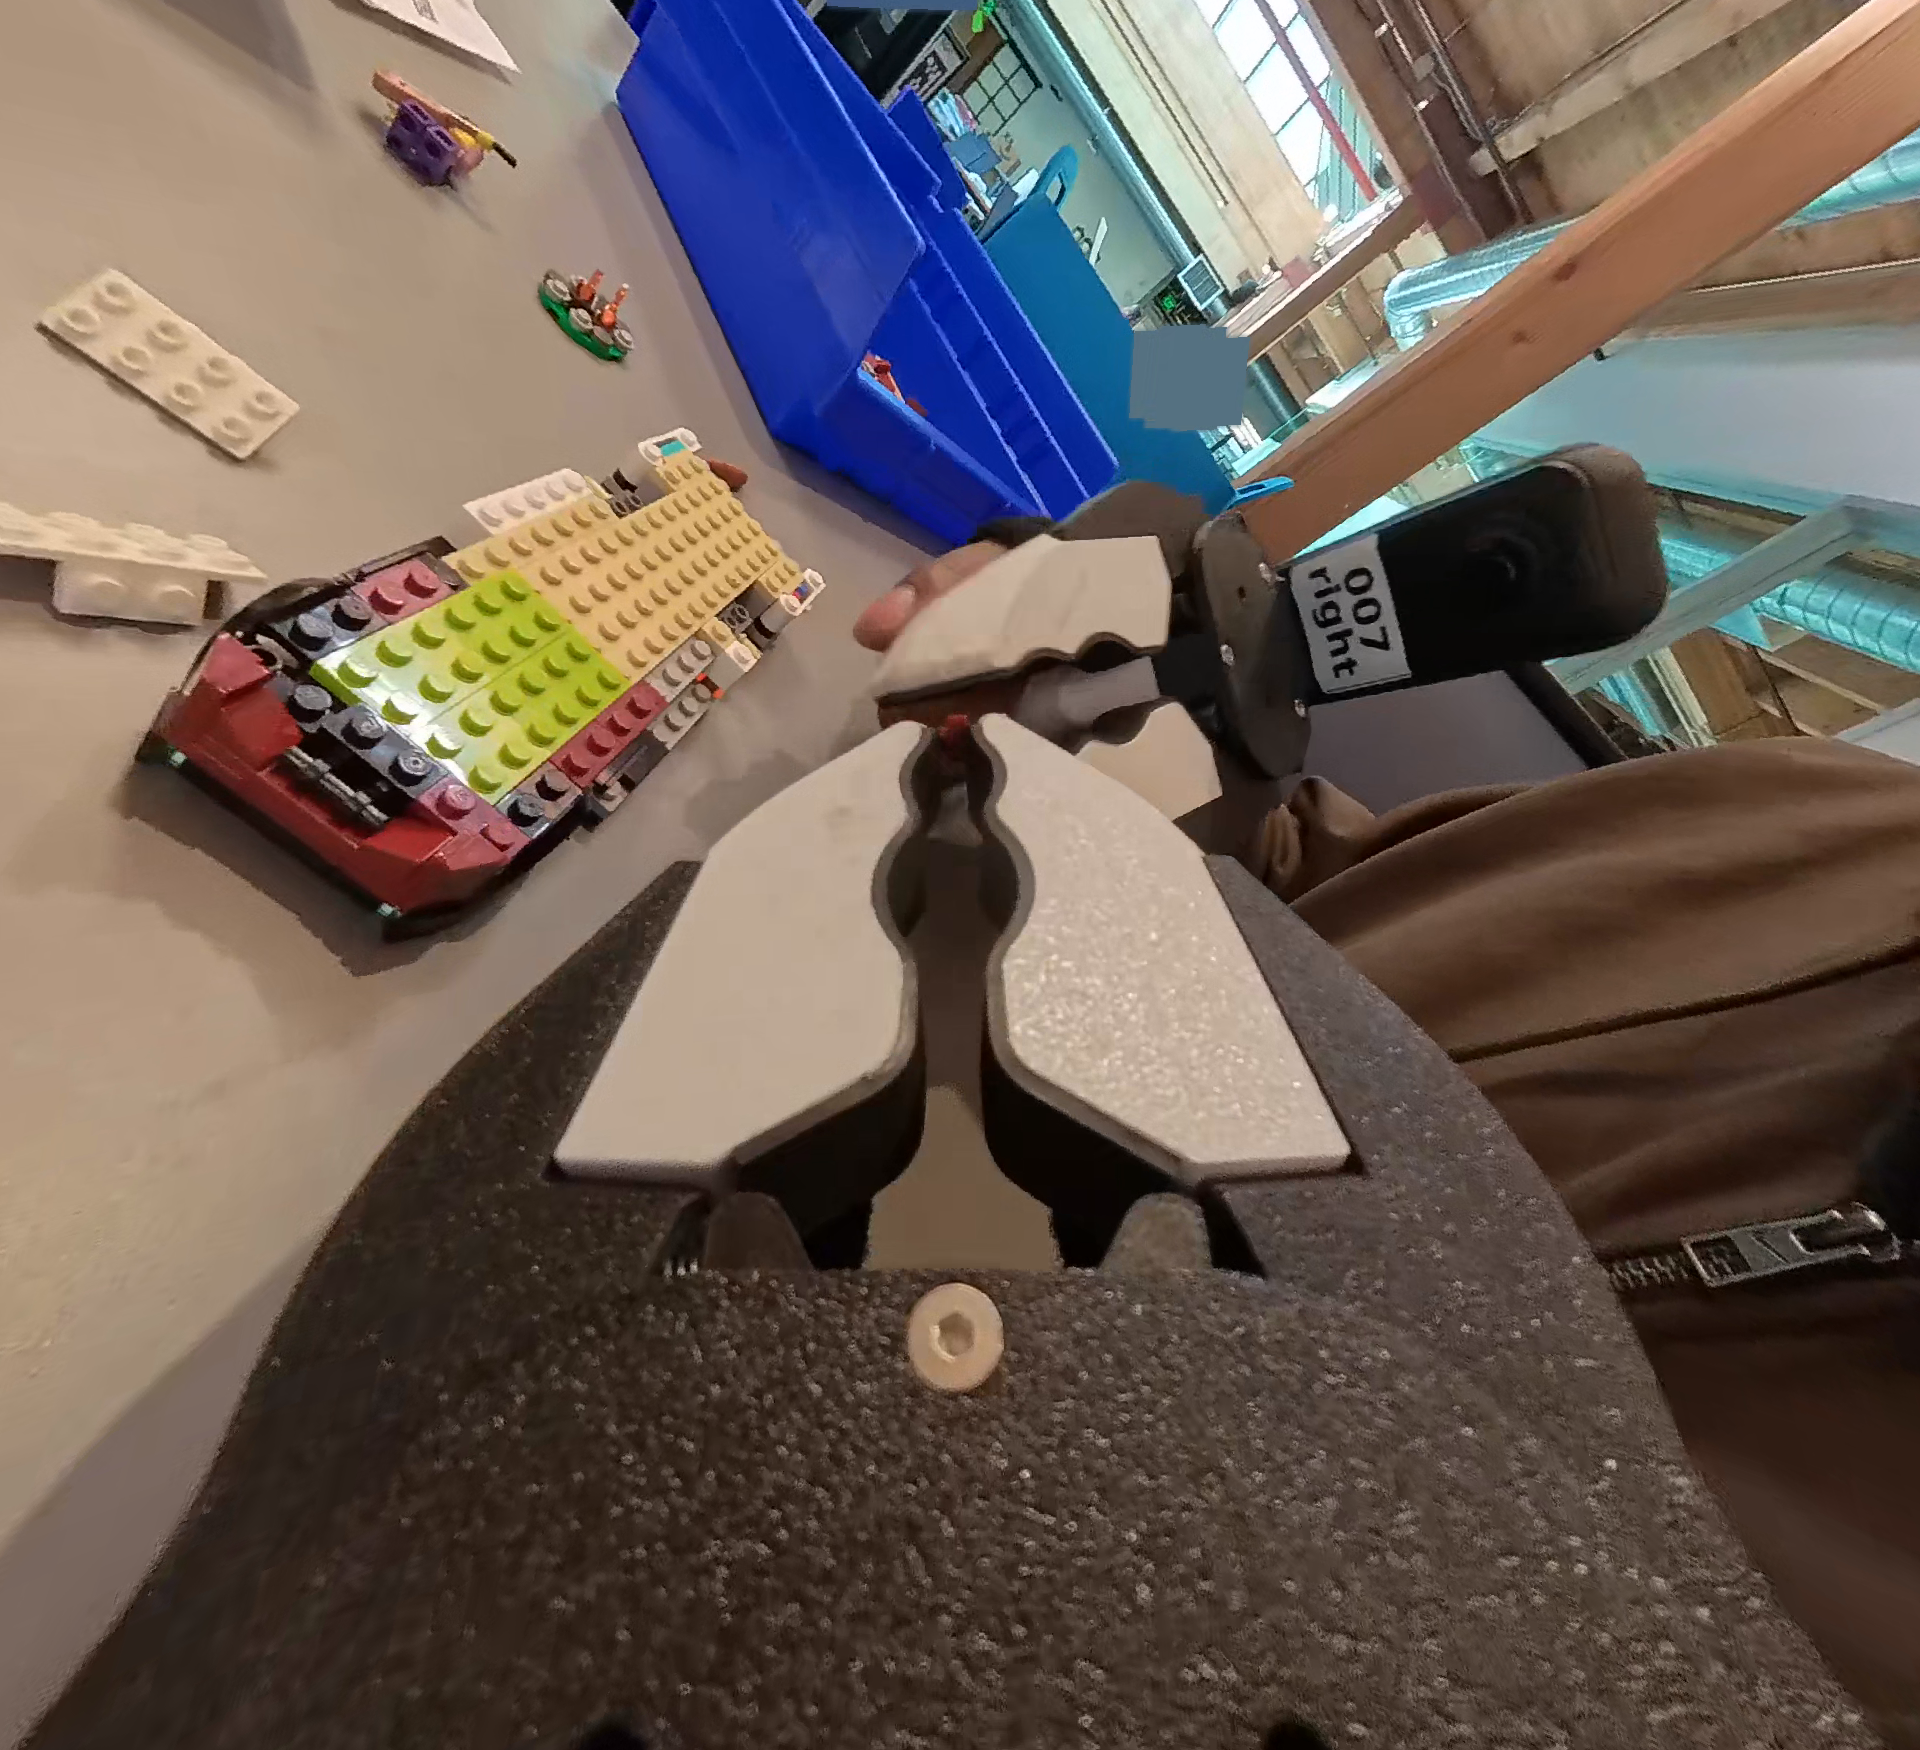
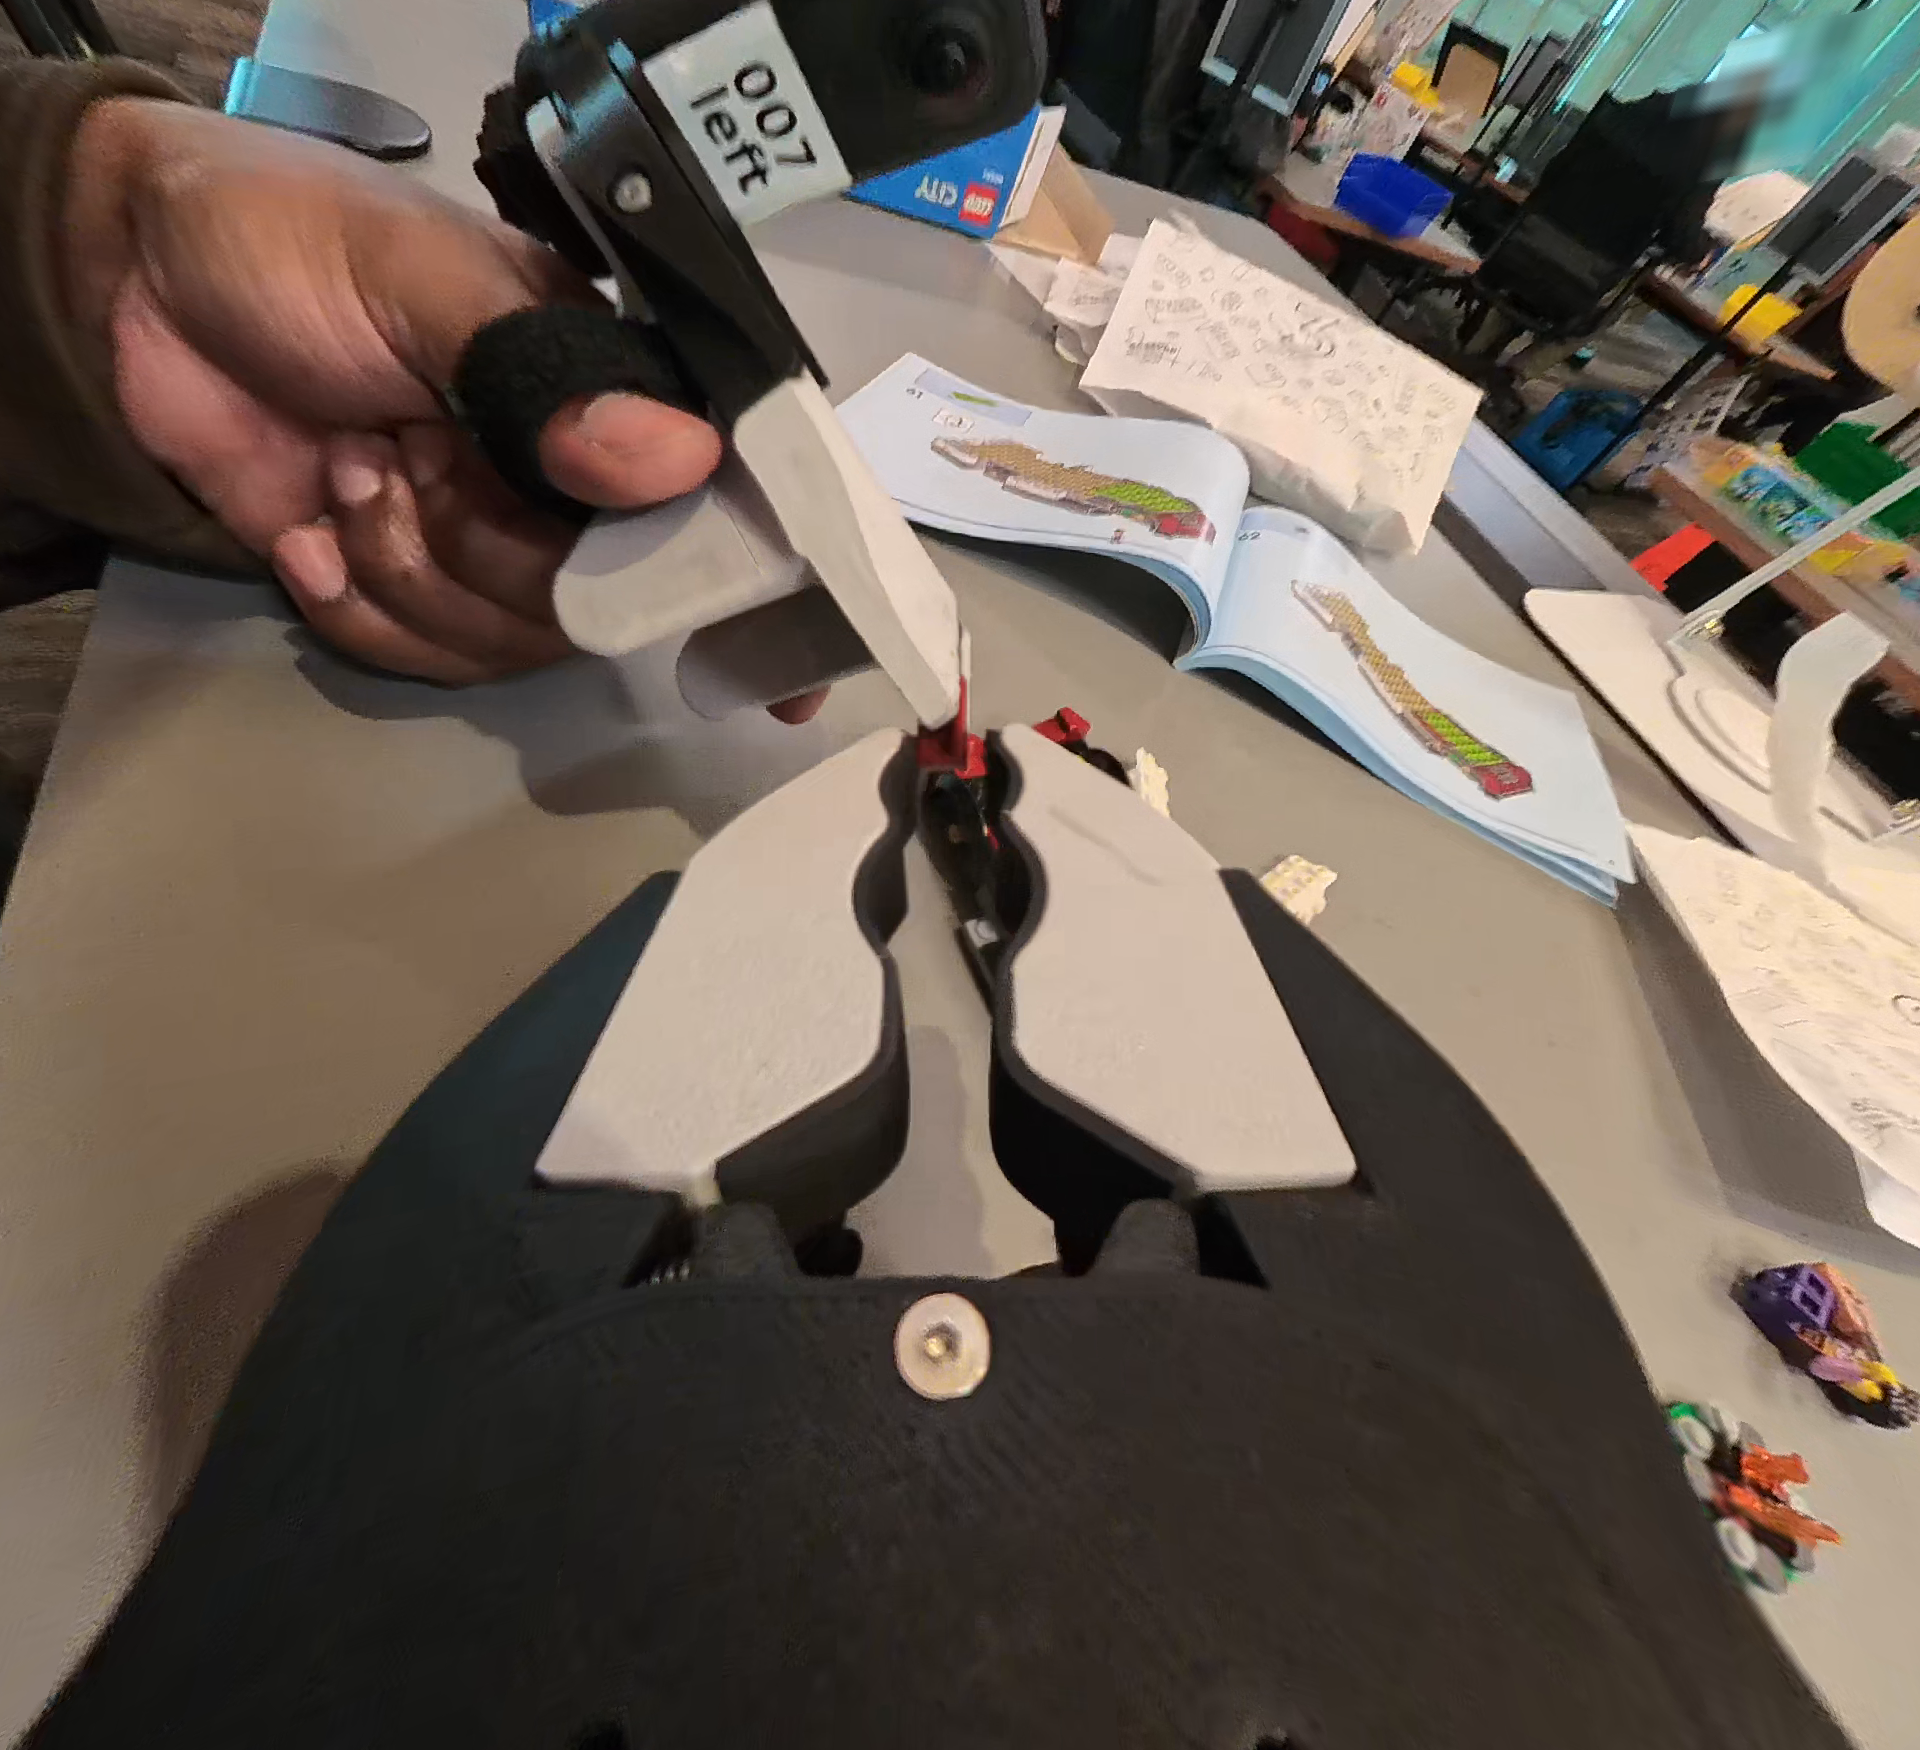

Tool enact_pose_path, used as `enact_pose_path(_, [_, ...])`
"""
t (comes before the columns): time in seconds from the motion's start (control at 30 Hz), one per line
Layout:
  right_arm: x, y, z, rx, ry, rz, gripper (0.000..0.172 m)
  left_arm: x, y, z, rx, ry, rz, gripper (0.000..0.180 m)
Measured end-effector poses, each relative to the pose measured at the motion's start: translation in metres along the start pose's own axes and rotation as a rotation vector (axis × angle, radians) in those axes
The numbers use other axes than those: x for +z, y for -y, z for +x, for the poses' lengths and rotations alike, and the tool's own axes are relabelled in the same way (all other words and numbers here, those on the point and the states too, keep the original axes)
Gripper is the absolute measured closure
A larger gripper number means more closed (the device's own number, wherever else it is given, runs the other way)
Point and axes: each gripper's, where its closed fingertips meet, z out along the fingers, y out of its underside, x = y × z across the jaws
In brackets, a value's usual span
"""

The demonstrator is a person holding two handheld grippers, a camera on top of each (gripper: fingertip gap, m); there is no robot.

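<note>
In the left wrist view my left gripper (image 1: 951, 739) is shut on a small red brick piece (image 1: 951, 732) at its fingertips. My right gripper (image 1: 914, 708) comes in from the right and closes on the same piece from above. In the right wrist view my right gripper (image 2: 948, 755) is shut on the small red piece (image 2: 951, 750). The left gripper (image 2: 951, 701) reaches down from the upper left and pinches a thin upright part of it. Both grippers hold the piece in the air above the grey table (image 2: 312, 869). Black and red bricks (image 2: 966, 827) show below, between my right fingers.
A dark red, lime and tan brick model (image 1: 499, 692) lies on the table to the left. White plates (image 1: 166, 360), a purple build (image 1: 426, 137) and a green round build (image 1: 587, 313) lie nearby. Blue bins (image 1: 810, 246) stand behind. An open instruction booklet (image 2: 1351, 620) lies to the right. Both grippers' tips are close together, under 4 cm apart.
</note>
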Motion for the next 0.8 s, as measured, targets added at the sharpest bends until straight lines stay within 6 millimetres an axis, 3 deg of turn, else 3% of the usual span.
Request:
enact_pose_path(0.2, [-0.006, 0.007, 0.006, 0.003, -0.027, 0.032, 0.164, -0.001, 0.006, 0.002, 0.033, 0.004, 0.041, 0.175])
enact_pose_path(0.3, [-0.024, 0.003, 0.041, 0.038, -0.191, 0.005, 0.163, -0.015, 0.024, 0.003, 0.14, 0.055, 0.129, 0.167])
enact_pose_path(0.37, [-0.059, -0.012, 0.091, 0.11, -0.427, -0.064, 0.163, -0.037, 0.045, 0.004, 0.256, 0.127, 0.221, 0.159])
enact_pose_path(0.43, [-0.12, -0.041, 0.144, 0.309, -0.713, -0.146, 0.163, -0.069, 0.072, 0.005, 0.403, 0.261, 0.35, 0.153])
enact_pose_path(0.53, [-0.198, -0.091, 0.18, 0.55, -0.937, -0.235, 0.163, -0.117, 0.104, 0.013, 0.601, 0.418, 0.491, 0.147])
enact_pose_path(0.57, [-0.215, -0.107, 0.185, 0.581, -0.974, -0.289, 0.16, -0.127, 0.11, 0.014, 0.637, 0.446, 0.501, 0.143])
enact_pose_path(0.63, [-0.228, -0.128, 0.187, 0.632, -0.967, -0.358, 0.14, -0.134, 0.116, 0.009, 0.669, 0.474, 0.466, 0.129])
enact_pose_path(0.73, [-0.227, -0.134, 0.183, 0.656, -0.915, -0.351, 0.131, -0.129, 0.116, 0.003, 0.689, 0.469, 0.404, 0.107])
enact_pose_path(0.8, [-0.22, -0.127, 0.177, 0.629, -0.886, -0.328, 0.129, -0.12, 0.113, 0.007, 0.704, 0.432, 0.384, 0.103])
